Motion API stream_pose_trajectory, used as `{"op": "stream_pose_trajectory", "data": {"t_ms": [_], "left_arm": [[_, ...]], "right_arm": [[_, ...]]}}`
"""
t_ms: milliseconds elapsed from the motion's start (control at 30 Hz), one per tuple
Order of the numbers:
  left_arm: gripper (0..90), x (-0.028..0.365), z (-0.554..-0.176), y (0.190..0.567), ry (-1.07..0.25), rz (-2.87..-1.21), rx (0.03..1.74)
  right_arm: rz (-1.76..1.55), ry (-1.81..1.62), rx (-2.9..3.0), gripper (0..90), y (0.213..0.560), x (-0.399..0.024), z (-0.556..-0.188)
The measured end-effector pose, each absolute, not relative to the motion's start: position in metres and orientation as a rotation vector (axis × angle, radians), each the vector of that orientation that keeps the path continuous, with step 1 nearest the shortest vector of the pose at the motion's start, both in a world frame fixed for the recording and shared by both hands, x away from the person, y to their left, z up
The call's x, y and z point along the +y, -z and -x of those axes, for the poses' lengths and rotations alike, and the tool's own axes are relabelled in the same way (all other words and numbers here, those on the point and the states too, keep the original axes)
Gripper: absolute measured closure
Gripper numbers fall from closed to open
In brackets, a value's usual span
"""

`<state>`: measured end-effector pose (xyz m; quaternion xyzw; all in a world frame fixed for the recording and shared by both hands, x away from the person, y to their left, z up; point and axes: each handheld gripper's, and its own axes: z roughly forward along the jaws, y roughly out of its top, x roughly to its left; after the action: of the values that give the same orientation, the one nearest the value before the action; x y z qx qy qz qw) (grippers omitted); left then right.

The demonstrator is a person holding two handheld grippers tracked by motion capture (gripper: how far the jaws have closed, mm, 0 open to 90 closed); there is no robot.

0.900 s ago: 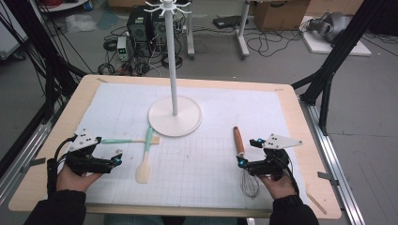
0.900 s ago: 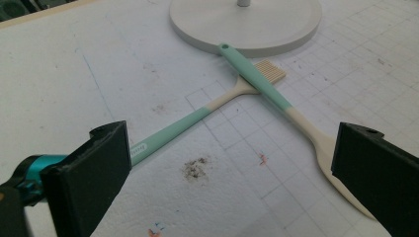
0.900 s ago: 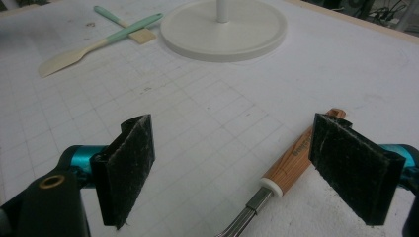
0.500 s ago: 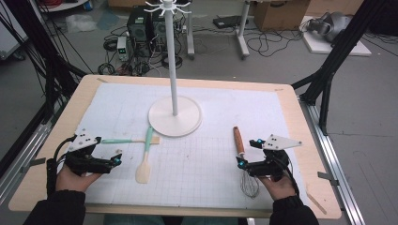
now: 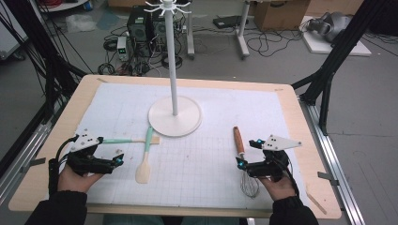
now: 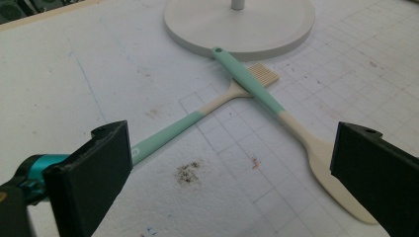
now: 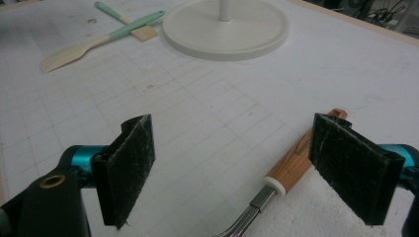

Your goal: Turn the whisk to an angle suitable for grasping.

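A white hanging stand (image 5: 174,117) with a tall pole and top hooks rises from the mat's middle. In front of its base (image 6: 239,24) a mint-and-cream spatula (image 5: 144,159) (image 6: 296,131) lies crossed over a mint-handled brush (image 5: 126,140) (image 6: 197,118). My left gripper (image 5: 117,161) (image 6: 237,177) rests low at the front left, open, its jaws pointing at the pair with nothing between them. A whisk with a wooden handle (image 5: 239,140) (image 7: 301,153) lies at the right. My right gripper (image 5: 246,153) (image 7: 239,165) is open beside it, the handle just inside the right jaw, untouched.
A white gridded mat (image 5: 211,154) covers the wooden table (image 5: 305,140). The stand's base (image 7: 226,27) lies ahead of the right gripper, with the spatula (image 7: 94,44) and brush (image 7: 123,17) far to its left. Black frame posts and floor cables surround the table.
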<state>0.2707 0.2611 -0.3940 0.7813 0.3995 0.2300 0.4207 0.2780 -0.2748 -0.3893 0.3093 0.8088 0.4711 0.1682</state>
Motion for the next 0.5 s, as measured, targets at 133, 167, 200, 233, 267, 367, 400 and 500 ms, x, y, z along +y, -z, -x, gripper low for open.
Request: {"op": "stream_pose_trajectory", "data": {"t_ms": [133,167,200,233,267,367,400,500], "left_arm": [[4.3,0.2592,-0.271,0.3939,-0.576,-1.96,0.996],[4.3,0.2592,-0.271,0.3939,-0.576,-1.96,0.996],[4.3,0.259,-0.2711,0.3939,-0.577,-1.961,0.995],[4.4,0.2584,-0.2714,0.3941,-0.573,-1.959,0.993],[5.2,0.2584,-0.2714,0.3941,-0.573,-1.959,0.993],[6.2,0.2583,-0.272,0.3945,-0.571,-1.96,0.992],[6.2,0.2582,-0.2721,0.3946,-0.57,-1.961,0.992],[6.5,0.2578,-0.272,0.3944,-0.572,-1.96,0.994]], "right_arm": [[-0.88,-1.343,2.298,16.6,0.389,-0.2749,-0.2776],[-0.884,-1.345,2.297,16.7,0.3889,-0.2746,-0.2774],[-0.884,-1.345,2.297,16.7,0.3889,-0.2746,-0.2774],[-0.872,-1.344,2.297,16.9,0.389,-0.2746,-0.2779],[-0.872,-1.344,2.297,16.9,0.389,-0.2746,-0.2779],[-0.873,-1.343,2.297,17.2,0.3891,-0.2745,-0.2781],[-0.885,-1.344,2.299,17.2,0.389,-0.2745,-0.2778],[-0.886,-1.344,2.298,17.8,0.3891,-0.2753,-0.2783]]}}
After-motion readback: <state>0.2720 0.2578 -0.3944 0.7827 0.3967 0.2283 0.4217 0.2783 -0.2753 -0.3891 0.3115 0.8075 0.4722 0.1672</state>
